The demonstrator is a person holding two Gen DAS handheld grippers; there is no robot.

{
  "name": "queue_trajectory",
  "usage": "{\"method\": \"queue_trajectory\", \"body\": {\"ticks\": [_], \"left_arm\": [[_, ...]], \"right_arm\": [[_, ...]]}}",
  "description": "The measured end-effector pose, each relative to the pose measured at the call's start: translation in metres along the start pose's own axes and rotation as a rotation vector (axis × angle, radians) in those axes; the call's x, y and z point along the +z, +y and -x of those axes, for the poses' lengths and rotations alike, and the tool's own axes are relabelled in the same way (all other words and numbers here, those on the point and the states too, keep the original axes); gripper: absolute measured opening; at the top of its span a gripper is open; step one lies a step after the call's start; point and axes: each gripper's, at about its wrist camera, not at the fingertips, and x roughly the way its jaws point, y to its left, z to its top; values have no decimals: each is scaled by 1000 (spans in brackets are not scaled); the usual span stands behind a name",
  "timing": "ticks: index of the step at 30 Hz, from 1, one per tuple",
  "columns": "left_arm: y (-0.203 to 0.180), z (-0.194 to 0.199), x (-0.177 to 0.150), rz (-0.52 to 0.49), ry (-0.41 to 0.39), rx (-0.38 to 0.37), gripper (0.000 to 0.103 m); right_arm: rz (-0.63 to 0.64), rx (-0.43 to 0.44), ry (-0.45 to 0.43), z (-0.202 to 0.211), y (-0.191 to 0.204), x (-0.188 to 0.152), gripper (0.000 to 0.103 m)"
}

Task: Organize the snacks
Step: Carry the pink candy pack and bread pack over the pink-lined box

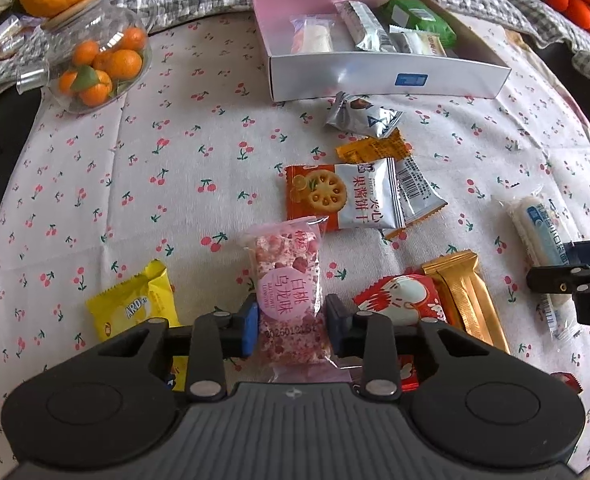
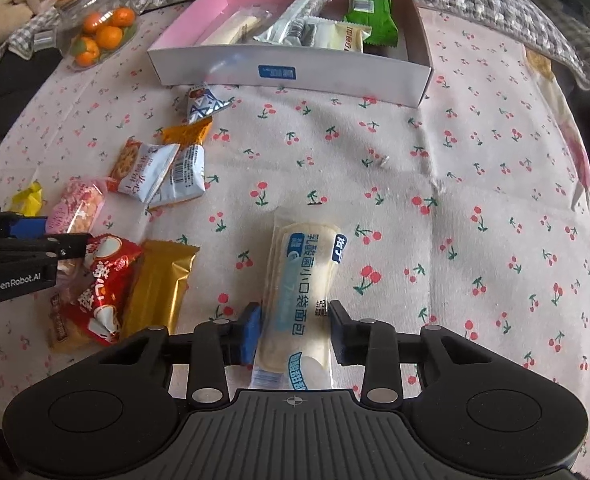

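My left gripper [image 1: 291,326] has its pads on both sides of a pink peach-oolong snack bar [image 1: 289,288] that lies on the cherry-print cloth. My right gripper [image 2: 295,330] has its pads against a long white bread pack [image 2: 301,280] with blue print. The pink-lined white box [image 1: 387,76] at the back holds several packets, among them a green one [image 2: 373,16]. The box also shows in the right wrist view [image 2: 287,72]. Each gripper shows in the other's view: right [image 1: 567,284], left [image 2: 35,248].
Loose snacks lie mid-table: a biscuit pack [image 1: 339,196], an orange packet [image 1: 373,148], a silver packet [image 1: 361,116], a gold bar [image 1: 463,296], a red-white pack [image 1: 399,296], a yellow pack [image 1: 135,304]. A glass jar of oranges [image 1: 95,52] stands back left.
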Motion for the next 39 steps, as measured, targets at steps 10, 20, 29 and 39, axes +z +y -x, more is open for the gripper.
{"method": "queue_trajectory", "body": {"ticks": [10, 20, 29, 39], "left_arm": [[4, 12, 8, 21, -39, -6, 30], [-2, 24, 22, 58, -85, -35, 30], [-20, 20, 29, 26, -78, -46, 30], [-28, 22, 30, 20, -83, -49, 30]], "right_arm": [[-52, 30, -41, 12, -8, 10, 32], [-118, 83, -88, 27, -22, 28, 21], [-129, 88, 23, 2, -24, 27, 45], [-127, 81, -6, -9, -17, 28, 25]]}}
